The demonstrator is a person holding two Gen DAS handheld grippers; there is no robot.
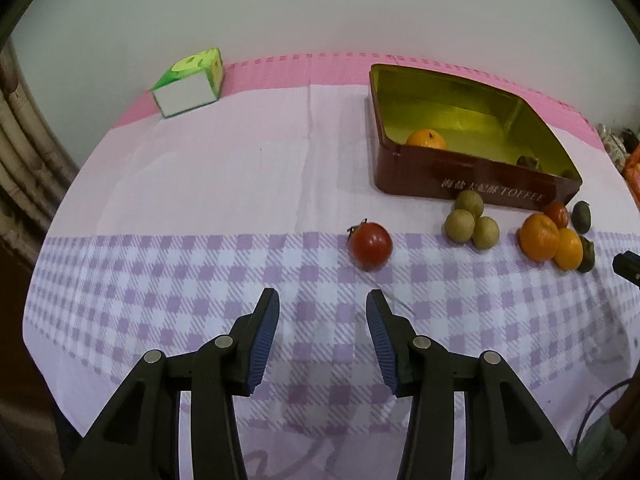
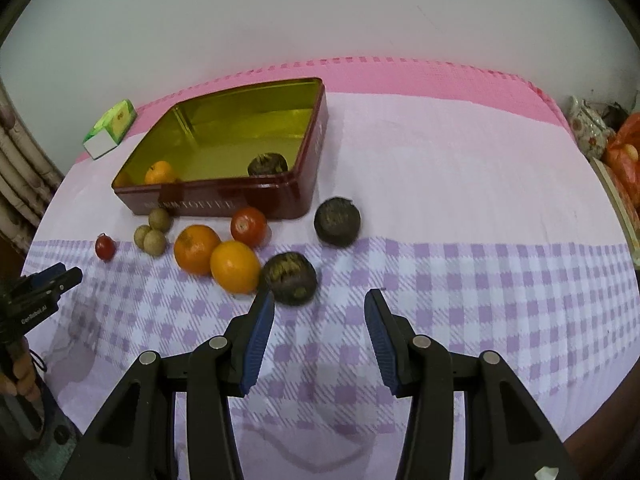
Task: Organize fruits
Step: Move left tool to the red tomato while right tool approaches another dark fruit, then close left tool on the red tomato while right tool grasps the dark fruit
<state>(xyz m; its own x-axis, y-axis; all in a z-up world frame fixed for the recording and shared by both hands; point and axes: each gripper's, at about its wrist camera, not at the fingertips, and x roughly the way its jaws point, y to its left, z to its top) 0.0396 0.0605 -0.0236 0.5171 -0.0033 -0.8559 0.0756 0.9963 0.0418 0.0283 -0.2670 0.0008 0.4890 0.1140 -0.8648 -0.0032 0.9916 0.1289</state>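
A dark red toffee tin (image 1: 460, 184) stands open and holds an orange (image 1: 426, 140) and a dark wrinkled fruit (image 2: 267, 165). In front of it on the checked cloth lie a red tomato (image 1: 370, 245), three longans (image 1: 471, 221), two oranges (image 2: 196, 249) (image 2: 235, 266), a second tomato (image 2: 249, 226) and two dark fruits (image 2: 337, 222) (image 2: 290, 278). My left gripper (image 1: 323, 302) hovers open just short of the red tomato, with nothing between its pads. My right gripper (image 2: 320, 300) is open too, its left finger close to the nearer dark fruit.
A green tissue box (image 1: 188, 84) sits at the back left on the pink mat, near the wall. A patterned teapot (image 2: 588, 128) and an orange bag (image 2: 624, 160) crowd the right edge. A hand (image 2: 16, 376) grips the left tool's handle.
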